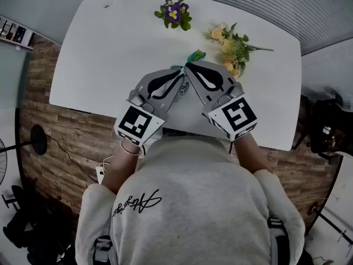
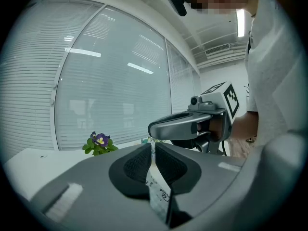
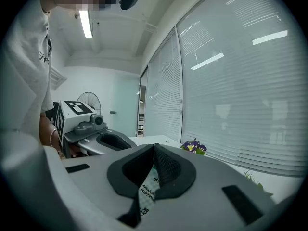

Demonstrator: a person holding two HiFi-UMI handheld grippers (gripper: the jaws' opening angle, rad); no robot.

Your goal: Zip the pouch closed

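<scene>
Above table [image 1: 99, 48], left gripper [image 2: 153, 149] and right gripper [image 3: 154, 150] jaws pinch pouch [image 2: 159, 192]

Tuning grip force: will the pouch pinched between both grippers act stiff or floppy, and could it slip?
Probably floppy: the pouch squeezes to a thin printed sheet in the left gripper and right gripper. Likely light, being so thin. Slip seems unlikely; both clamp it fully.
</scene>
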